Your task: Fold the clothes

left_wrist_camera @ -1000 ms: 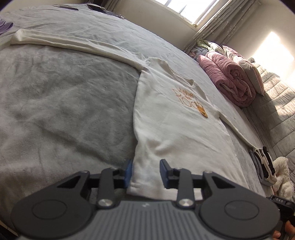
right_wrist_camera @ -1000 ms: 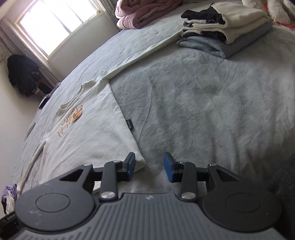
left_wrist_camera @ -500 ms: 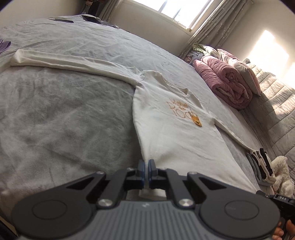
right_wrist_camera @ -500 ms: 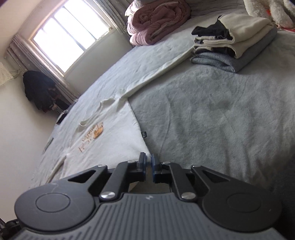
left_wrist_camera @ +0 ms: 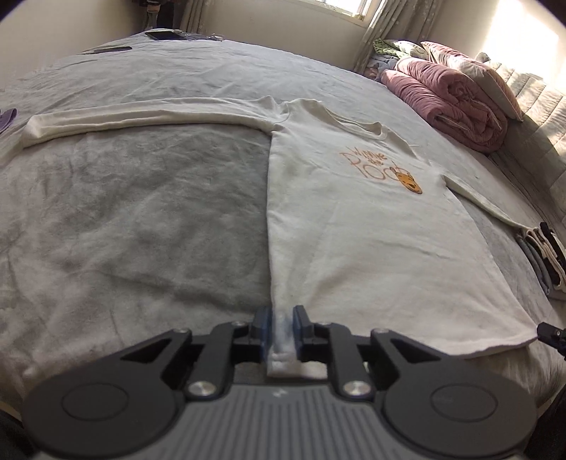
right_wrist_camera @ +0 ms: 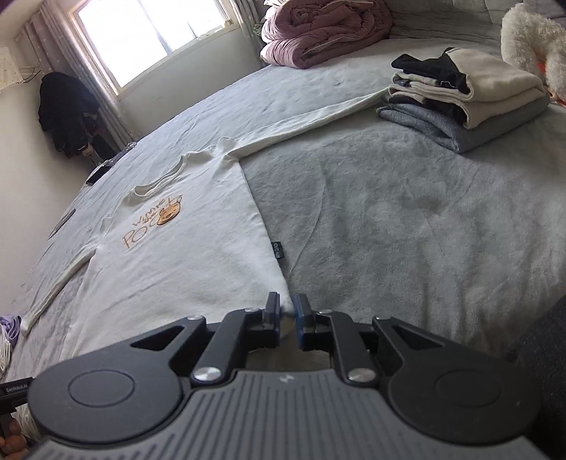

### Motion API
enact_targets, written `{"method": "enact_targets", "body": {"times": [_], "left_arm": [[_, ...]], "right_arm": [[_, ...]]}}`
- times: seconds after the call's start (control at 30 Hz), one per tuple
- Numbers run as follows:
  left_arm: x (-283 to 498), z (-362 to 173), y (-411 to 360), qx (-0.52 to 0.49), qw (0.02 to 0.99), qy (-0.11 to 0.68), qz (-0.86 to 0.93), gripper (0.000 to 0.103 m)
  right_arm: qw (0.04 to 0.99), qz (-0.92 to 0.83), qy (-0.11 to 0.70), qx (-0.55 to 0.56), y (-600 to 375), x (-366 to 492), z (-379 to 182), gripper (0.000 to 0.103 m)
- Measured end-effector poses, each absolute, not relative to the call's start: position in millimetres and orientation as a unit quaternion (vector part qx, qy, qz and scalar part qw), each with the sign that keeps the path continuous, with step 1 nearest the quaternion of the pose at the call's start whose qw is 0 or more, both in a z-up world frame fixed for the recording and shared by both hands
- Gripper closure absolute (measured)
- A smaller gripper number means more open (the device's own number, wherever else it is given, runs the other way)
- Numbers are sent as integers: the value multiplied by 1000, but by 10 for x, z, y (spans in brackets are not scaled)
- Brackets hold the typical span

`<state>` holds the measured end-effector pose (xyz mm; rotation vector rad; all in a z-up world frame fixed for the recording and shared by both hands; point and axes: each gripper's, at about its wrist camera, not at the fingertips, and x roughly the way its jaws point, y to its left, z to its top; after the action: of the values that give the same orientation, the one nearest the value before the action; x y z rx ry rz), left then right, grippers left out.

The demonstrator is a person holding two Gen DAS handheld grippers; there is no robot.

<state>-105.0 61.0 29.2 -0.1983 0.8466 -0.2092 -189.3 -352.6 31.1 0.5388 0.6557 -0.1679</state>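
Observation:
A cream long-sleeved shirt [left_wrist_camera: 357, 226] with an orange print lies face up and spread flat on a grey blanket, both sleeves stretched out sideways. My left gripper [left_wrist_camera: 282, 325] is shut on the shirt's bottom-left hem corner, and the cloth bunches between its blue pads. In the right wrist view the same shirt [right_wrist_camera: 184, 254] reaches down to my right gripper [right_wrist_camera: 286, 313], which is shut on the bottom-right hem corner. A small black label sits on that side seam.
A stack of folded clothes [right_wrist_camera: 467, 102] rests at the end of the right sleeve. Rolled pink bedding [left_wrist_camera: 445, 102] lies near the window. A phone [left_wrist_camera: 164, 34] lies at the bed's far edge. A white plush toy [right_wrist_camera: 530, 49] sits behind the stack.
Both grippers went from open to shut on the shirt's two bottom hem corners. The hem is now pulled up a little and drawn taut toward me.

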Motion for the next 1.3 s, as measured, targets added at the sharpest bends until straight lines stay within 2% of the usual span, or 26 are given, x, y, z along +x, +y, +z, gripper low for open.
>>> {"method": "enact_targets", "body": {"times": [0.03,0.3,0.8,0.83,0.93,1.13,1.3], "left_arm": [[-1052,323,619,-92,906,403,-96,73],[-1015,492,574,-57,925,369,-65,70],[-698,714,153,6,936,349,-44,63],[-662,725,107,11,937,346,-44,61],[-518,692,-44,24,939,338,-54,60],[-260,446,-277,45,933,352,-57,60],[-126,291,-352,52,927,368,-49,60]], "right_arm": [[908,-83,324,253,-3508,-1878,298,87],[911,-87,312,254,-3484,-1851,381,86],[934,-44,336,113,-3385,-1149,766,86],[932,-40,345,108,-3389,-1055,755,83],[923,-19,372,94,-3379,-767,686,64],[899,50,427,78,-3168,-339,279,64],[901,64,428,35,-3056,-303,183,63]]}}
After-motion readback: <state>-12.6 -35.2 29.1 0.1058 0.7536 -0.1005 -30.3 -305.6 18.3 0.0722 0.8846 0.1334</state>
